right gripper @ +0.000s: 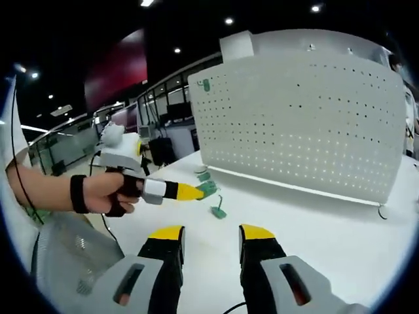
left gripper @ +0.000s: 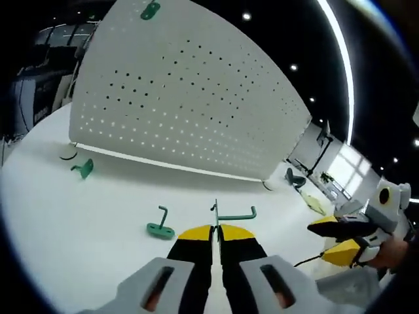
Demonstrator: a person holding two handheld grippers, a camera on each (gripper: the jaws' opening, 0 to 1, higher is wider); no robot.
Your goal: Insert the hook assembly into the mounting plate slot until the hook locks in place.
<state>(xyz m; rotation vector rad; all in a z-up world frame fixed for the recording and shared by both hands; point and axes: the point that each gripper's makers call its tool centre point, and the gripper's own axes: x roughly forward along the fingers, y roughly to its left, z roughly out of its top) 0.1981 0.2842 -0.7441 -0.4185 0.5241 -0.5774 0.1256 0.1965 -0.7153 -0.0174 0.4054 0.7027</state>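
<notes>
Two grippers worked: left gripper point(left gripper: 215, 230) clamped green hook point(left gripper: 234, 214) above counter point(left gripper: 98, 209), likely carrying toward pegboard point(left gripper: 190, 98); right gripper point(right gripper: 209, 237) spread, empty, nearby for support.

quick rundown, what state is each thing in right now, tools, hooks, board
left tool: shut on a green hook, held above the table
right tool: open, holding nothing
pegboard: standing upright on the table
hook on pegboard: mounted near the top edge
loose hook: resting on the table
far hook: on the table near the pegboard
</notes>
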